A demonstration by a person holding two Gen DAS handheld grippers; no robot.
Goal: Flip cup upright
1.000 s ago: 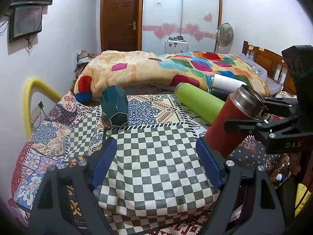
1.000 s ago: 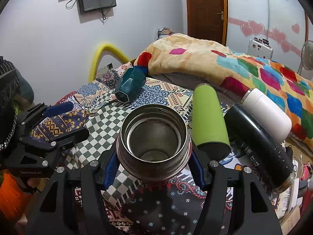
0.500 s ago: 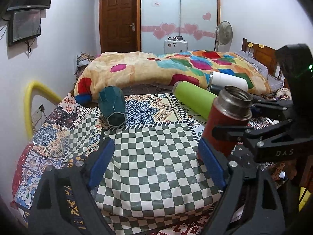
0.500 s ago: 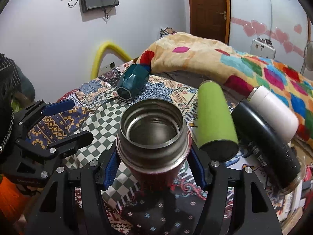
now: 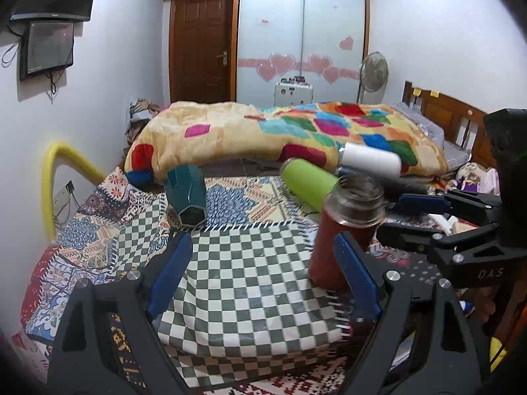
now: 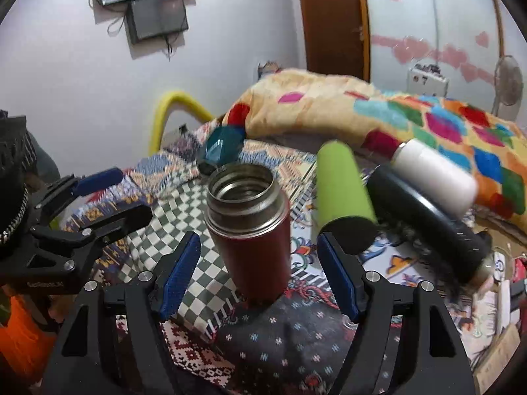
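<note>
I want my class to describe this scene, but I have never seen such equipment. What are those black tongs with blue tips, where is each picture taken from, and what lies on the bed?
No robot is here: a person holds one pair of tongs in each hand, and a camera on each looks forward along its two fingers. One picture comes from the left tongs, the other from the right tongs.

Both tongs are open and hold nothing. The red cup stands upright, mouth up, between the right tongs' blue pads without touching them.

On the patterned bedspread four more containers lie on their sides: a teal cup, a green bottle, a black bottle and a white bottle. Behind them lies a colourful blanket.
</note>
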